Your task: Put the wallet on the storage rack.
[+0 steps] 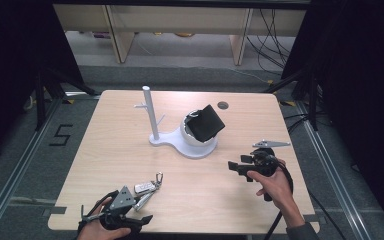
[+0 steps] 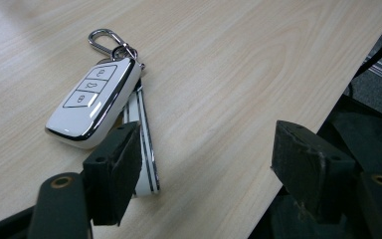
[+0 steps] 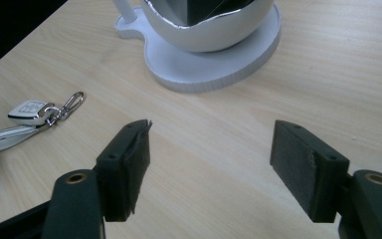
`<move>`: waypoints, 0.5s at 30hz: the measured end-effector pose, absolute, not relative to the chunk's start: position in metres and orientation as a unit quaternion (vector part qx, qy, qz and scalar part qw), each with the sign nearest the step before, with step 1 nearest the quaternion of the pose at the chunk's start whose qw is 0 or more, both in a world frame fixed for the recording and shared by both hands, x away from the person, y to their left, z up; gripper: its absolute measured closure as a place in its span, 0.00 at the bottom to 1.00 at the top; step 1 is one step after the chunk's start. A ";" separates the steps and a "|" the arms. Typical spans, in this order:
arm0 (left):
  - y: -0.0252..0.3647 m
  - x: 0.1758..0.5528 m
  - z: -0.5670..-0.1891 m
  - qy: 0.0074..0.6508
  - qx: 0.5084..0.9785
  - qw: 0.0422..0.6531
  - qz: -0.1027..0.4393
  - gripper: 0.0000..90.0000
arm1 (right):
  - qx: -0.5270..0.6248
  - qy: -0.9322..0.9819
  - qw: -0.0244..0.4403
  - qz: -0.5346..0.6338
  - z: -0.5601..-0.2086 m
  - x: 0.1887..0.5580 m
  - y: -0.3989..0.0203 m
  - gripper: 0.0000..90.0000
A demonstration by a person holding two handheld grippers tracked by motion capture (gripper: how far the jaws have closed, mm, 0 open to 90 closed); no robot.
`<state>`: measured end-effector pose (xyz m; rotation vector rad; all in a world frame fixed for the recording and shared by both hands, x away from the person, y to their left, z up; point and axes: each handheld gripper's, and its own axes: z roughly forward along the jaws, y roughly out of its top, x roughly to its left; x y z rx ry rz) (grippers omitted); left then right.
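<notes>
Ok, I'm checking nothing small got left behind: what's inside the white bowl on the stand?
A black box-like object sits tilted in the white bowl, sticking out above its rim. The bowl's bottom is covered by it and by the wall, so anything underneath can't be seen.

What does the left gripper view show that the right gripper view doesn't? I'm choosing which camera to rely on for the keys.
Left gripper view alone: the three buttons on the white car key fob seen close up, with its left tool open beside it at the table's near edge.
Right gripper view alone: the white stand's base and the bowl on it, beyond the open right tool.
Both: the fob, its carabiner clip, its white strap and the wooden tabletop.
</notes>
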<state>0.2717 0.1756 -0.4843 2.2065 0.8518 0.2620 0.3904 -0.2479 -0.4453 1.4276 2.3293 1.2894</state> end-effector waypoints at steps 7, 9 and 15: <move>0.179 0.274 -0.483 0.342 0.854 0.378 0.107 0.29 | 0.456 0.787 0.070 0.410 -0.457 0.381 -0.235 0.32; 0.179 0.275 -0.482 0.349 0.848 0.384 0.108 0.28 | 0.452 0.794 0.076 0.400 -0.461 0.377 -0.232 0.31; 0.184 0.277 -0.481 0.352 0.847 0.381 0.119 0.27 | 0.454 0.797 0.058 0.393 -0.472 0.363 -0.228 0.28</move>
